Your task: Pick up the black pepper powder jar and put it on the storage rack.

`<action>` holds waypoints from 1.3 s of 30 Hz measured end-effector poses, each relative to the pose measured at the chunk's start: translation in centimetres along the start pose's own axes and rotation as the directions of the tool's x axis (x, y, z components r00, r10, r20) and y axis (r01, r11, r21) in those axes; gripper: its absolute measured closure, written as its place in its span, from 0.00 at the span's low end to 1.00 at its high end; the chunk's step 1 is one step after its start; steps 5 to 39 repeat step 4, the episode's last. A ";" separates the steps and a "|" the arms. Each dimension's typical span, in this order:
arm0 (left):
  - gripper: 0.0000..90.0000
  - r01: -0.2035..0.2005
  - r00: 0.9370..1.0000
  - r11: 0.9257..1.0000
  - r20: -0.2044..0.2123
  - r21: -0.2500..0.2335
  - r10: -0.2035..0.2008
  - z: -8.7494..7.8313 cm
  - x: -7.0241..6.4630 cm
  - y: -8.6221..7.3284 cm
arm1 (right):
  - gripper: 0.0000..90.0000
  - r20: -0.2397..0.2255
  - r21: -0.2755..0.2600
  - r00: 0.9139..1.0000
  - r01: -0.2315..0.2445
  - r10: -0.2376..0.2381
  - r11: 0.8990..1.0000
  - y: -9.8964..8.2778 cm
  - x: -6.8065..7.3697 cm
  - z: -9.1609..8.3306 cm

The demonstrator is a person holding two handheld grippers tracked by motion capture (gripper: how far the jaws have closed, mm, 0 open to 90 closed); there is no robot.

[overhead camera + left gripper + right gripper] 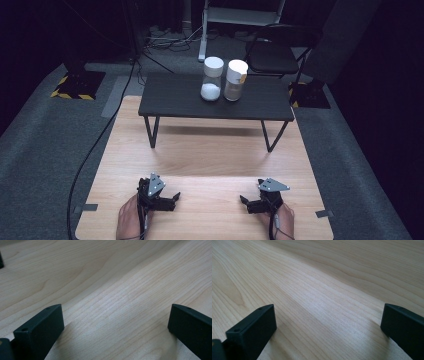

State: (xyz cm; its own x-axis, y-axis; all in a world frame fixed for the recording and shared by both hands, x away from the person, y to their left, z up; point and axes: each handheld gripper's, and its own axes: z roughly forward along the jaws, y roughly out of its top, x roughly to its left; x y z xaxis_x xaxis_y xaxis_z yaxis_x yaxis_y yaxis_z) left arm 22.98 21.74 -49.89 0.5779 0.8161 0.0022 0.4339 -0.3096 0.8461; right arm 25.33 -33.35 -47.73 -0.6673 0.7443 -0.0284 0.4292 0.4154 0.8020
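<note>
Jars (224, 80) stand side by side, two of them, both capped white, on the small black stand (170, 100) at the far end of your table (200, 160). The left jar (212, 80) holds white powder; the right jar (235, 80) holds something tan. Nothing looks started: your left tool (170, 197) and right tool (246, 201) rest low near the table's front edge, well apart from the jars, each with jaws spread wide and empty. All the handling is ahead of you.
</note>
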 end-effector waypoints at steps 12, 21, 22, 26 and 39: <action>0.00 0.000 1.000 1.000 0.000 0.001 0.000 0.0 0.0 0.0 | 0.00 0.001 0.000 1.000 0.000 0.000 1.000 0.0 0.0 0.0; 0.00 0.000 1.000 1.000 0.000 0.001 0.000 0.0 0.0 0.0 | 0.00 0.001 0.000 1.000 0.000 0.000 1.000 0.0 0.0 0.0; 0.00 0.000 1.000 1.000 0.000 0.001 0.000 0.0 0.0 0.0 | 0.00 0.001 0.000 1.000 0.000 0.000 1.000 0.0 0.0 0.0; 0.00 0.000 1.000 1.000 0.000 0.001 0.000 0.0 0.0 0.0 | 0.00 0.001 0.000 1.000 0.000 0.000 1.000 0.0 0.0 0.0; 0.00 0.000 1.000 1.000 0.000 0.001 0.000 0.0 0.0 0.0 | 0.00 0.001 0.000 1.000 0.000 0.000 1.000 0.0 0.0 0.0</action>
